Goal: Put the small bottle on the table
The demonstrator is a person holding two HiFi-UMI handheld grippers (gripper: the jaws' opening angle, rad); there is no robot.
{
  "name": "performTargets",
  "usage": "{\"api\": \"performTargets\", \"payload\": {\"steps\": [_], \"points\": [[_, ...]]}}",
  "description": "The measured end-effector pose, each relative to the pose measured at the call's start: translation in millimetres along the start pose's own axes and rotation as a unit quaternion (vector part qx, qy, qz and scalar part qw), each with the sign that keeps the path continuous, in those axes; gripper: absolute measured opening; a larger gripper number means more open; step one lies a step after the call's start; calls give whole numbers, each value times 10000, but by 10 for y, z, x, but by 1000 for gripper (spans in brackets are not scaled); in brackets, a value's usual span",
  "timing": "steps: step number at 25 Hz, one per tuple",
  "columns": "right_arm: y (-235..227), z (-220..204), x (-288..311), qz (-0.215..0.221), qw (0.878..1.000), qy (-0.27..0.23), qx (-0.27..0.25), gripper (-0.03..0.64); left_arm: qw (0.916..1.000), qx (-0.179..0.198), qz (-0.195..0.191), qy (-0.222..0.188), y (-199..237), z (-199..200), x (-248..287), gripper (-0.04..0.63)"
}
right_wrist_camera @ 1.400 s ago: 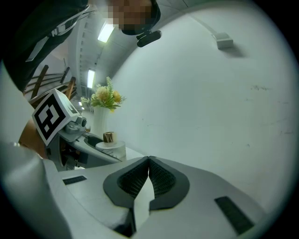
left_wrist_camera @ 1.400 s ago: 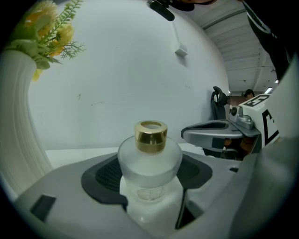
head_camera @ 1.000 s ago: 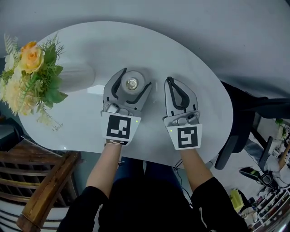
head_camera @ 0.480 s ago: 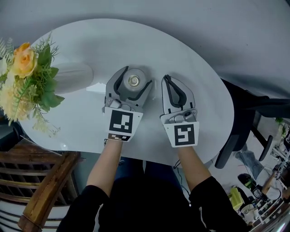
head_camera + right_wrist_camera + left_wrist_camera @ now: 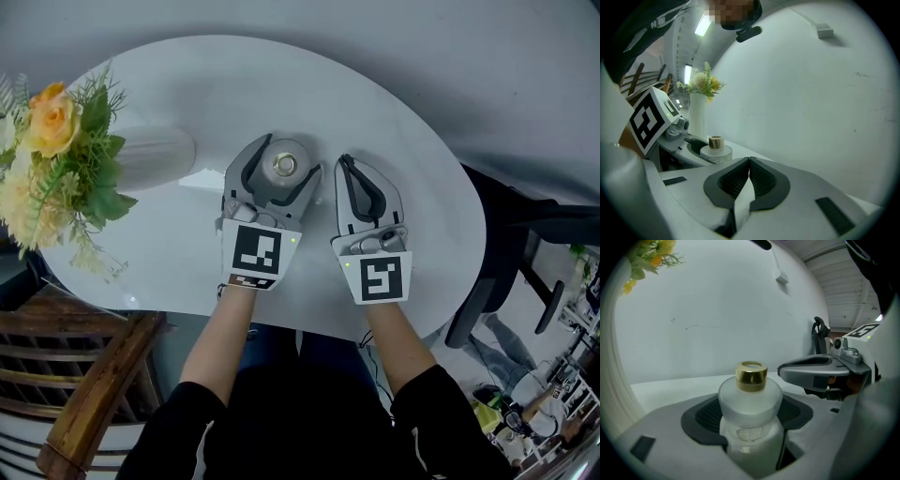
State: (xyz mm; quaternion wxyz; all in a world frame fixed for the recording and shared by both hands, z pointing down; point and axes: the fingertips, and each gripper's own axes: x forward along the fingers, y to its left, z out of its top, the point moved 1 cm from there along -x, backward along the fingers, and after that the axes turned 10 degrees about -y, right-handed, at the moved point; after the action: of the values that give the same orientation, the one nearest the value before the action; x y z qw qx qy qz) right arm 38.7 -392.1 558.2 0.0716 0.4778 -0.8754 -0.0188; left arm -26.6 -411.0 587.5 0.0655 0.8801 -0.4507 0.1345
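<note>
Fingers (image 5: pixel 705 416) of the left gripper (image 5: pixel 289 157) clasp the small bottle (image 5: pixel 750 399) at centre frame, above the white table (image 5: pixel 234 84); right gripper (image 5: pixel 345 165) pressed together, empty, just right of it.

Setting: we read this as an office or lab workroom with one corner dressed to look domestic. Evidence we note:
- long strip lights (image 5: pixel 704 26) and a panelled ceiling (image 5: pixel 843 291), institutional rather than homely;
- a bare pale wall (image 5: pixel 811 103) carrying a small box (image 5: pixel 825 31) on a cable;
- a black office chair (image 5: pixel 506 244) beside the white oval counter (image 5: pixel 394 122);
- loose clutter (image 5: pixel 534 412) on the floor, too small to identify.

Domestic dressing: a white ribbed vase (image 5: pixel 155 155) of yellow flowers (image 5: pixel 56 141) and a slatted wooden chair (image 5: pixel 84 375).
</note>
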Motion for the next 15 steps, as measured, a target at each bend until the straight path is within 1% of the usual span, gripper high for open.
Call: {"api": "performTargets", "payload": {"steps": [3, 6, 9, 11, 15], "points": [[23, 20, -7, 12, 10000, -14, -6, 23, 10000, -18, -2, 4, 7, -5, 2, 336], [40, 40, -32, -10, 10000, -4, 26, 23, 10000, -2, 61, 15, 21, -13, -14, 372], [52, 82, -71, -55, 10000, -6, 37, 23, 10000, 41, 81, 37, 11, -33, -74, 393], [56, 130, -108, -95, 9999, -11, 37, 22, 9999, -27, 127, 31, 4, -33, -159, 394], [-40, 197, -191, -214, 9997, -50, 63, 23, 9990, -286, 328, -64, -24, 18, -311, 394]]}}
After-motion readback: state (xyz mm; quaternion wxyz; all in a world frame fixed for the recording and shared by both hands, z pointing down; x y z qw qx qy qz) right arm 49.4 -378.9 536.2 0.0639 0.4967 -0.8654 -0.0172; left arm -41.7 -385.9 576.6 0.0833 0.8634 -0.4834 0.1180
